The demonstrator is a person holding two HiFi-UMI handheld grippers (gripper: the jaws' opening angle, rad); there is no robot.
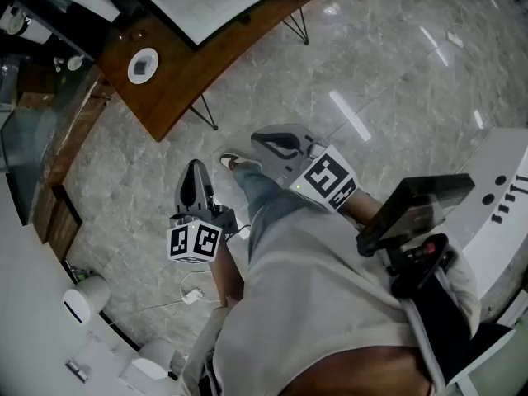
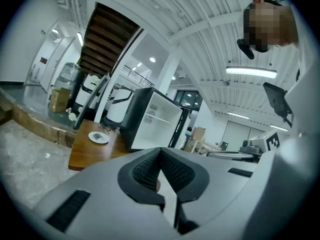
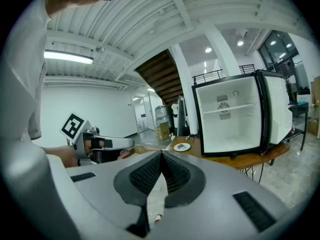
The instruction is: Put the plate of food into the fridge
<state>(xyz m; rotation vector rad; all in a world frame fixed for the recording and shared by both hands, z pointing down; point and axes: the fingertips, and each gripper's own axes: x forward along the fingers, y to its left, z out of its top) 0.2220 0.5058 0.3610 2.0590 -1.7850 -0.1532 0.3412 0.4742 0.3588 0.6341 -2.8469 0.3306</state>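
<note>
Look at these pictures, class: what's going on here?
A person stands back from the wooden table, a gripper in each hand. The left gripper and right gripper are both shut and empty. The plate of food sits on the table beside the fridge, whose door stands open. The plate is not yet picked up.

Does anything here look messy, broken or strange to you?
Nothing looks spilled or broken. The only oddity: the small fridge on the wooden table stands wide open and looks empty, while the plate of food sits out beside it.
</note>
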